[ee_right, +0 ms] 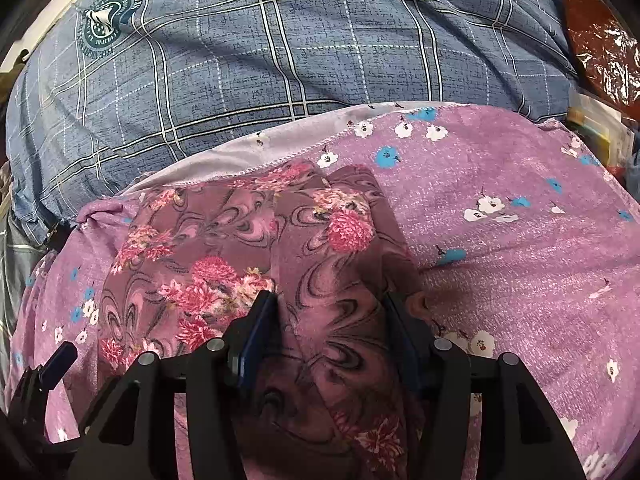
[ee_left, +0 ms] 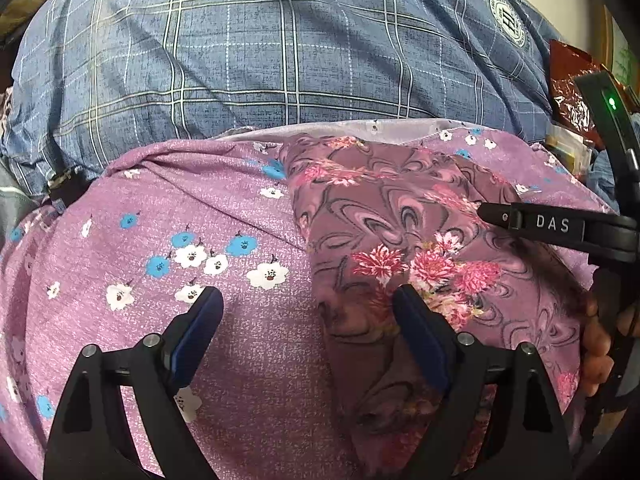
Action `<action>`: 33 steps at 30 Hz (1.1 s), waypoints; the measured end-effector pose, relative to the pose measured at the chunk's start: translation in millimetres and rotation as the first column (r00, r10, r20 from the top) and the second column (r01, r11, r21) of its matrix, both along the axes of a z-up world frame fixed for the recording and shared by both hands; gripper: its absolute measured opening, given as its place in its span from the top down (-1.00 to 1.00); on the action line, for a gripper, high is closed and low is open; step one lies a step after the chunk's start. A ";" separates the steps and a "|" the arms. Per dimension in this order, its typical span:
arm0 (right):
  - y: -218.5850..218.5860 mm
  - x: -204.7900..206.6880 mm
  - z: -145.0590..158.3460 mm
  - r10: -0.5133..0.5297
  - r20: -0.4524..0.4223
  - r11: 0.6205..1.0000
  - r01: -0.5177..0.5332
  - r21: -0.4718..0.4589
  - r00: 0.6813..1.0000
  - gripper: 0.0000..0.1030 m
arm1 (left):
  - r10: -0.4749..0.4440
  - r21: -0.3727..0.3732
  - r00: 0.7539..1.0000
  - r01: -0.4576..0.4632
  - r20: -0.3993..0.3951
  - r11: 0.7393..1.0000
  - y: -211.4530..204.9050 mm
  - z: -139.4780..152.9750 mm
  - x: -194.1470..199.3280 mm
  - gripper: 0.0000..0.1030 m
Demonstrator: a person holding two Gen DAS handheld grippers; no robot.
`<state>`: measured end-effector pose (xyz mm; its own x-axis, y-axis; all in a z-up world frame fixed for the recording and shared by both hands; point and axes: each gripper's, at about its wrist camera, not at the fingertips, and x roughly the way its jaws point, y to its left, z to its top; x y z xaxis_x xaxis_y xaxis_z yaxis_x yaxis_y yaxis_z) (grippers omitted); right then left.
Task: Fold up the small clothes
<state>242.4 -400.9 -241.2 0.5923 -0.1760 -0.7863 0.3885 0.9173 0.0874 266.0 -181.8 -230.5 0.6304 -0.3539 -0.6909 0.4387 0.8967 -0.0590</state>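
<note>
In the left wrist view, the left claw (ee_left: 308,316) is hanging spread over the lilac flowered sheet (ee_left: 224,216), gripping nothing, its right finger just reaching the edge of the small mauve rose-print garment (ee_left: 400,220), which is lying rumpled on that sheet before the blue checked bedcover (ee_left: 280,48). In the right wrist view, the right claw (ee_right: 330,308) is straddling a raised ridge of the garment (ee_right: 224,240), jaws partly apart, not visibly pinching. Judging by the loose overlapping flaps, folding is only partly done; squaring remains.
</note>
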 end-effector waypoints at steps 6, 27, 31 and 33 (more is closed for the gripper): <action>8.9 -6.5 -1.8 0.004 0.011 0.998 -0.003 -0.061 1.000 -0.10 | 0.020 -0.040 0.999 -0.021 -0.037 0.999 5.8 -6.2 2.7 -0.84; 13.3 -9.3 -12.1 0.012 0.046 0.993 -0.007 -0.116 0.999 -0.16 | 0.088 -0.063 0.990 -0.095 -0.109 0.994 8.8 -14.0 1.3 -1.00; 15.7 -12.8 -11.1 0.007 0.059 0.992 0.000 -0.126 0.998 -0.20 | 0.064 -0.016 0.992 -0.066 -0.113 0.998 10.3 3.2 1.5 -1.00; 16.0 -17.9 -4.7 0.007 0.067 0.994 0.001 -0.110 0.998 -0.21 | 0.079 -0.011 0.996 -0.079 -0.031 0.997 14.6 17.7 -6.1 -1.00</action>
<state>224.5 -384.9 -245.9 0.6439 -0.2570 -0.7207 0.3823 0.9240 0.0121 259.9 -167.1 -212.8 0.6355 -0.3125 -0.7061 0.3642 0.9276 -0.0828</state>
